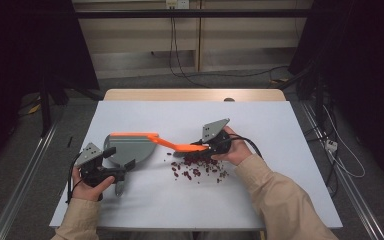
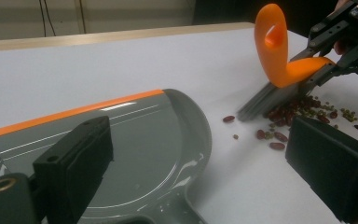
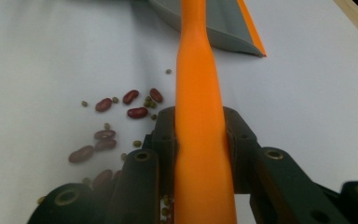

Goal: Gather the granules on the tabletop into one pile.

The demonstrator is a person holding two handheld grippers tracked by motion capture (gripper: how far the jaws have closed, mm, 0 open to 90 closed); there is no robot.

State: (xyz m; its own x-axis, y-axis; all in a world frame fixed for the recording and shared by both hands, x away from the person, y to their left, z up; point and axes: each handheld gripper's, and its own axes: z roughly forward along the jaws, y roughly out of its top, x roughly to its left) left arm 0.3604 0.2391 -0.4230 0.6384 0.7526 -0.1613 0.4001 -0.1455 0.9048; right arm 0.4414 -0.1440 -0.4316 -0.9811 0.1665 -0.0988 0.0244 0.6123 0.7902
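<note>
the brush (image 1: 180,146) has a curled orange handle and grey bristles, set on the beans (image 1: 196,171) near the tabletop (image 1: 190,115) middle. the right tongs (image 3: 200,140) are clamped on its handle, hiding the bristles there. the left tongs (image 1: 111,169) stand open around the handle of the empty grey dustpan (image 2: 135,140) by the left edge.

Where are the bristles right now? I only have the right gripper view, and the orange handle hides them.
Observer: On the brush, the grey bristles rest on the table among the red beans, as the left gripper view shows.
Operator: And the dustpan, is it gripped?
Observer: The left tongs stand wide apart with the handle of the dustpan between them. I can't see them pressing on it.
</note>
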